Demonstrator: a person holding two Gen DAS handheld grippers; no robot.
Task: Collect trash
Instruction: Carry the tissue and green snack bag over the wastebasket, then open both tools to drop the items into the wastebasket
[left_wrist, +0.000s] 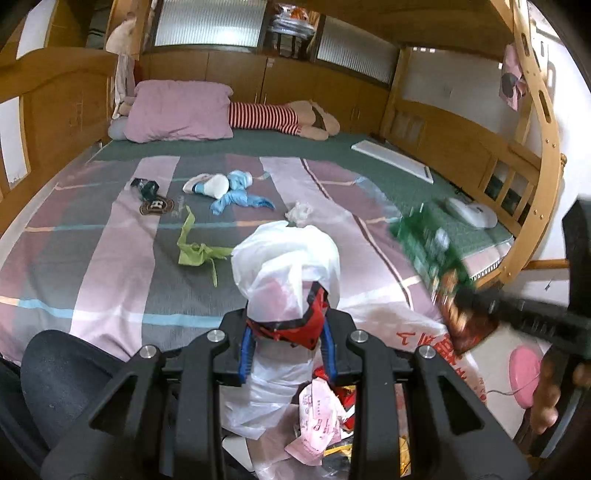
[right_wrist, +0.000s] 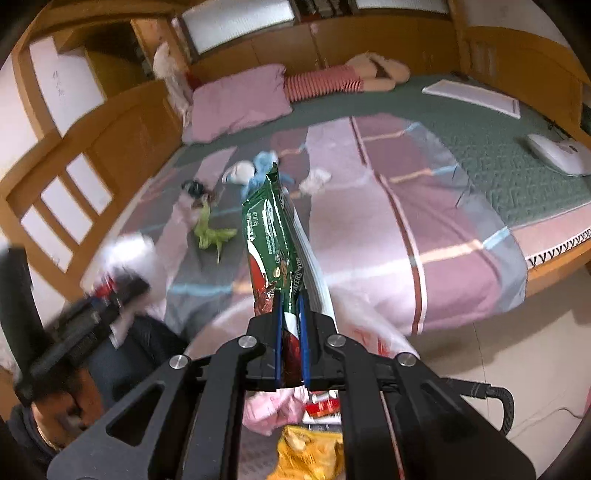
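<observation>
My left gripper (left_wrist: 288, 326) is shut on a crumpled white plastic bag (left_wrist: 284, 258) with a red scrap at the pinch. It hangs over the front edge of the bed. Under it lies an open white sack with red print (left_wrist: 424, 341) holding wrappers, among them a pink one (left_wrist: 317, 424). My right gripper (right_wrist: 290, 306) is shut on a long green wafer wrapper (right_wrist: 271, 229), which appears blurred at the right of the left wrist view as well (left_wrist: 428, 240). On the bedspread lie a green scrap (left_wrist: 195, 249), blue plastic (left_wrist: 238, 197), a dark packet (left_wrist: 155, 205) and a white wad (left_wrist: 299, 212).
A pink pillow (left_wrist: 177, 110) and a striped plush doll (left_wrist: 273, 116) lie at the head of the wooden-framed bed. A white board (left_wrist: 391, 160) and a white device (left_wrist: 471, 214) rest on the green mat to the right. A black chair back (left_wrist: 62, 373) stands at the lower left.
</observation>
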